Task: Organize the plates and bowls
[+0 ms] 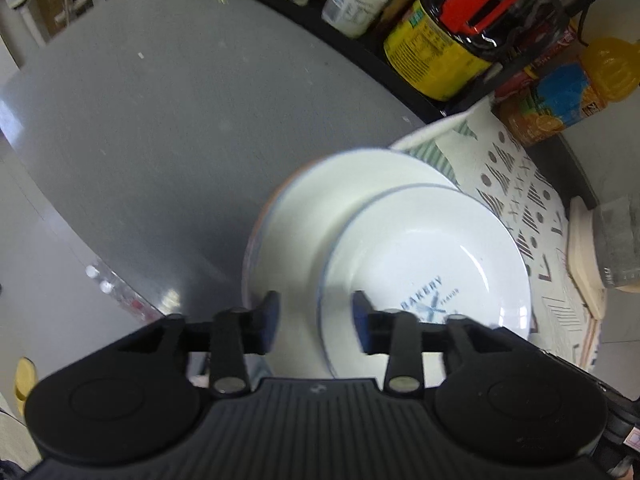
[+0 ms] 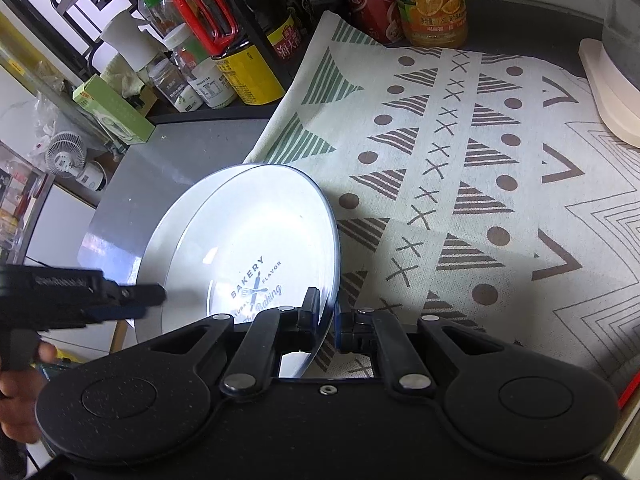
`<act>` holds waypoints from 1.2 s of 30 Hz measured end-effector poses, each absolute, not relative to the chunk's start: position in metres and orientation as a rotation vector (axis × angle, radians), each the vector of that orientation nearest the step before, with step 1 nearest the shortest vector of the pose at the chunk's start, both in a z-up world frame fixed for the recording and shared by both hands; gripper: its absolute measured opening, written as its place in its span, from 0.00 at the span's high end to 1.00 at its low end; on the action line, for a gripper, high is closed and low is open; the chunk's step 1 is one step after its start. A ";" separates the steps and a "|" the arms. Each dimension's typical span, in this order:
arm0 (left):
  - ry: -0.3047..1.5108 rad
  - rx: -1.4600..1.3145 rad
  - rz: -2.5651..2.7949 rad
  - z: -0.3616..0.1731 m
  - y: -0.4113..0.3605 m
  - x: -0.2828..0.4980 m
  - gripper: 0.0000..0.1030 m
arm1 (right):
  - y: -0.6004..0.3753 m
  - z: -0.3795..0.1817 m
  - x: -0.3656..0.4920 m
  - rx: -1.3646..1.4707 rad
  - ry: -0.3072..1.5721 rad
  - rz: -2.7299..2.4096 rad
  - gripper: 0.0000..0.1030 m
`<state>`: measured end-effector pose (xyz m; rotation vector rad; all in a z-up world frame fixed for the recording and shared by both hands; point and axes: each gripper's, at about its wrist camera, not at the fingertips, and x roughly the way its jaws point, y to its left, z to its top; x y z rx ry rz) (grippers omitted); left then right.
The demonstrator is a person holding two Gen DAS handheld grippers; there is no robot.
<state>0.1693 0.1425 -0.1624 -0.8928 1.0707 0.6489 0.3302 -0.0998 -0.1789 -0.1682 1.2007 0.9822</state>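
A white plate with a blue rim and "BAKERY" print (image 2: 256,240) is held tilted; my right gripper (image 2: 326,316) is shut on its near rim. It also shows in the left wrist view (image 1: 432,260). Behind and under it sits a larger white bowl or plate (image 1: 320,208) with an orange-blue outer side, whose edge shows in the right wrist view (image 2: 168,232). My left gripper (image 1: 316,320) is open, its jaws either side of the plate's left rim without touching. It also shows in the right wrist view (image 2: 120,296).
A patterned cloth (image 2: 480,180) covers the right of the grey table (image 1: 180,120). Bottles and jars stand along the back: a dark sauce jug with a red handle (image 2: 224,40), an orange juice bottle (image 2: 432,4), a white jar (image 1: 352,4). A cream board (image 2: 608,92) lies far right.
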 end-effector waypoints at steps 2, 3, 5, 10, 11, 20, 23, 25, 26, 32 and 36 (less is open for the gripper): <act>1.058 -0.886 0.643 -0.159 0.146 0.168 0.58 | -0.099 -0.180 0.330 -0.166 1.210 0.977 0.93; 1.054 -0.880 0.635 -0.159 0.147 0.168 0.58 | -0.098 -0.181 0.330 -0.167 1.211 0.976 0.93; 1.051 -0.879 0.621 -0.160 0.149 0.170 0.58 | -0.098 -0.182 0.330 -0.165 1.215 0.972 0.93; 1.056 -0.841 0.635 -0.155 0.150 0.171 0.57 | -0.097 -0.183 0.332 -0.159 1.224 0.963 0.93; 1.055 -0.825 0.644 -0.153 0.151 0.170 0.55 | -0.097 -0.184 0.333 -0.160 1.224 0.962 0.93; 1.067 -0.841 0.681 -0.173 0.158 0.164 0.50 | -0.095 -0.187 0.334 -0.175 1.232 0.950 0.88; 1.060 -0.833 0.675 -0.175 0.158 0.167 0.51 | -0.094 -0.189 0.335 -0.173 1.238 0.946 0.87; 1.056 -0.847 0.673 -0.178 0.159 0.167 0.51 | -0.093 -0.190 0.335 -0.169 1.243 0.945 0.86; 1.052 -0.860 0.671 -0.179 0.160 0.167 0.52 | -0.092 -0.191 0.335 -0.169 1.245 0.945 0.86; 1.010 -0.897 0.657 -0.180 0.164 0.163 0.61 | -0.088 -0.197 0.334 -0.171 1.267 0.945 0.86; 0.988 -0.915 0.651 -0.179 0.167 0.159 0.65 | -0.084 -0.202 0.331 -0.176 1.279 0.943 0.83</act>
